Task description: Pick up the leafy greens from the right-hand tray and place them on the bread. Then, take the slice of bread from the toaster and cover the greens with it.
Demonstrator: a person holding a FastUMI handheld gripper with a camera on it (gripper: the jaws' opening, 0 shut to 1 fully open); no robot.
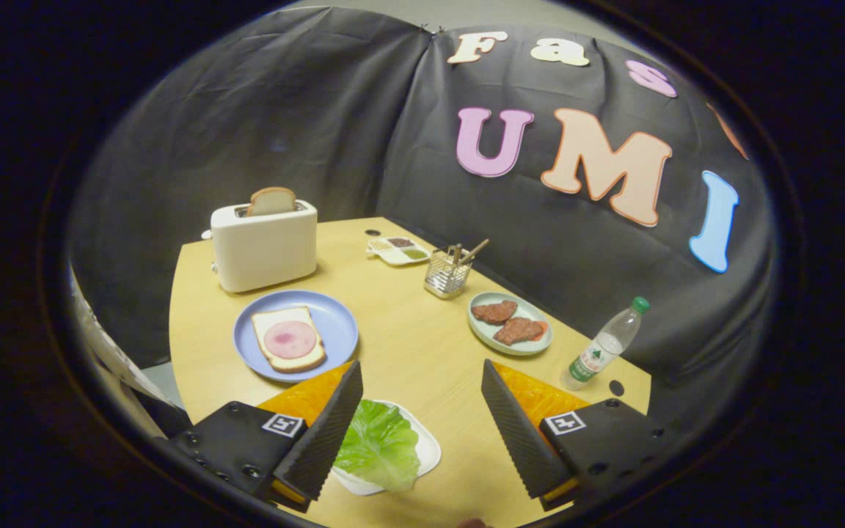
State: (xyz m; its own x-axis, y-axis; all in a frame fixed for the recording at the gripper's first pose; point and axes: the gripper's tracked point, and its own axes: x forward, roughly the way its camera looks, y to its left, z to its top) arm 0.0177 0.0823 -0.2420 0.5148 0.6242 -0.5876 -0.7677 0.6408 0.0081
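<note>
Hovering spread wide and empty over the counter (pixel 422 352), the claw (pixel 422 411) brackets the greens (pixel 381 444) on their tray (pixel 428 449), seemingly ready to descend, while bread (pixel 288 339) waits plated beyond and toast (pixel 271 201) stands in the toaster (pixel 264 246).

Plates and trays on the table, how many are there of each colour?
Blue: 1, plate with bread
Pale green: 1, plate with meat
White: 2, tray under the leafy greens, divided tray
Total: 4
Open gripper hovers above the greens.
</note>
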